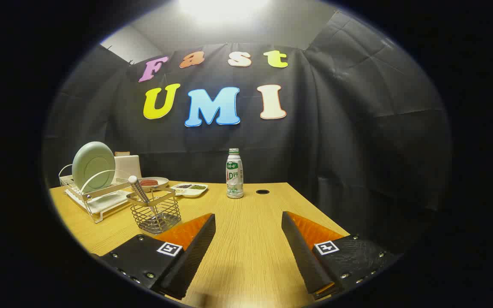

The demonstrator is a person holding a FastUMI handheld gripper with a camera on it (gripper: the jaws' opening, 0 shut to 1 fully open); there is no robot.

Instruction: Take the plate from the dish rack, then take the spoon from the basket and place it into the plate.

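Wood bench under me, gripper spread wide, empty. Plate upright in dish rack at 10 o'clock; looks rigid, slick, maybe breakable, so I'd pinch its top rim. Spoon leans in wire basket nearby: light, thin handle.

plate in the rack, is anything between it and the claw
Partly. The open claw sits over bare table; the plate stands upright in the dish rack ahead-left, with the wire basket holding the spoon near that path.

Hand-held gripper, fingers spread wide apart, nothing between them, pointing forward
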